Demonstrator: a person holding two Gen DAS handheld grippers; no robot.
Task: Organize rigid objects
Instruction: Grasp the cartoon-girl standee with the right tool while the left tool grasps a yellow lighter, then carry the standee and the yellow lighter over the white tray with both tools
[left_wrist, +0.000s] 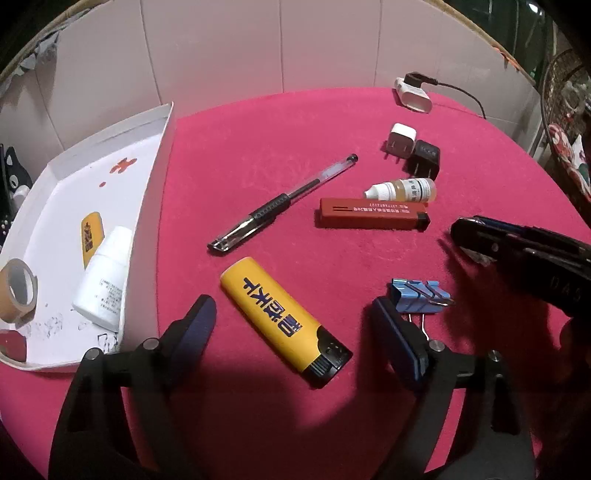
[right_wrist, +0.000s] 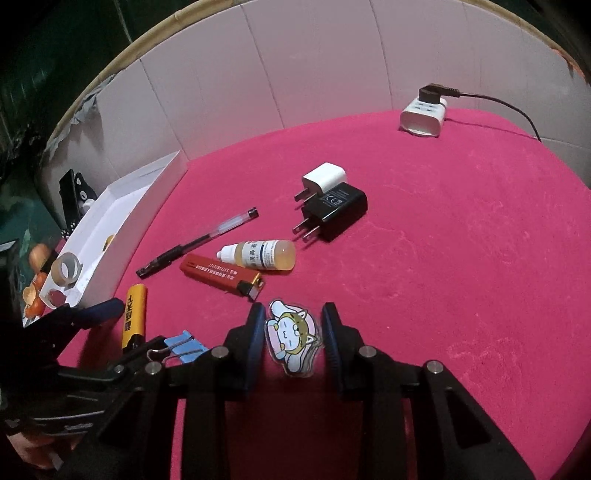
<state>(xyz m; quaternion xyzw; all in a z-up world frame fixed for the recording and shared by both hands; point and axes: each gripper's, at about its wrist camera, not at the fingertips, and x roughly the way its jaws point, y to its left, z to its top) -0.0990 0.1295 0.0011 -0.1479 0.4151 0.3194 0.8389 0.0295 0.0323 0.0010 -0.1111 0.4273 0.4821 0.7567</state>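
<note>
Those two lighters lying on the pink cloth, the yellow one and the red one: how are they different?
The yellow lighter looks wider and rounder, with big blue characters; the red lighter is slimmer and boxier, with small pale print. The yellow lighter lies between the open left tongs; the red lighter lies clear of both tongs, beside a small dropper bottle. Both lie flat on the pink cloth and have black tops.

From my end I see a pink tablecloth, white tiled wall behind, and a power strip with a black cable plugged in.
</note>
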